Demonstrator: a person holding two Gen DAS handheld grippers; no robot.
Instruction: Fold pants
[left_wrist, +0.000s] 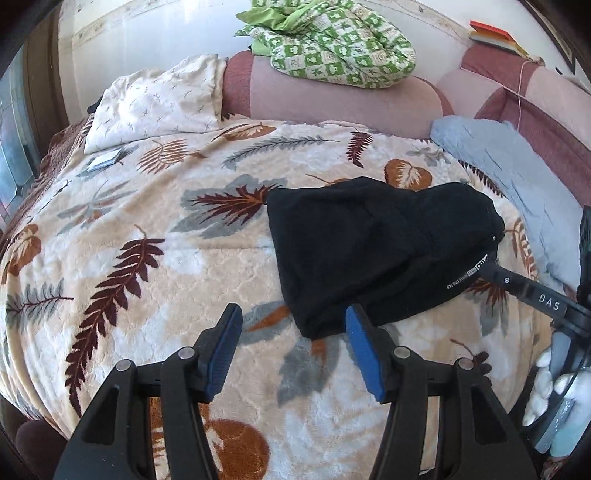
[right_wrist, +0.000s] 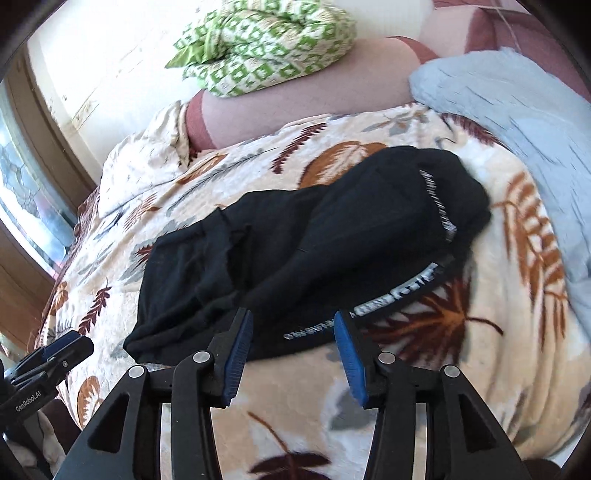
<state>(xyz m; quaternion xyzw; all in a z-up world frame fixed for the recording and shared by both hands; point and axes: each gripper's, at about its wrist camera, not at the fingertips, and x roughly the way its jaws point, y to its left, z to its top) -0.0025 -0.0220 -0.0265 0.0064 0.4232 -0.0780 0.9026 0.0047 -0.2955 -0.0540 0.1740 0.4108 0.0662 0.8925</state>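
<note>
While the black pants (left_wrist: 376, 251) lie bunched in a folded heap on the leaf-patterned blanket (left_wrist: 155, 229), both grippers sit close at the near edge of the cloth. A waistband with white lettering (right_wrist: 373, 310) curves along the near side of the heap in the right wrist view, and a second lettered strip runs up toward the far end. The right gripper (right_wrist: 293, 354) has its blue-padded fingers spread apart with nothing between them, the tips just at the hem of the pants, the band lying between and just ahead of them. Over on the other side, the left gripper (left_wrist: 293, 350) is spread wide too, gripping nothing; its right finger tip is at the near corner of the pants, its left finger over bare blanket. In the left wrist view the right tool comes in from the right edge, its black arm reaching to the waistband side of the heap. Beyond the pants, a pale blue cloth (left_wrist: 517, 177) drapes at the right against the pink and maroon headboard (left_wrist: 332, 99). A green and white checked quilt (left_wrist: 332, 40) is piled on top of that headboard, and a cream pillow (left_wrist: 159, 99) leans at the far left, with a small flat packet (left_wrist: 105, 160) just in front of it.
</note>
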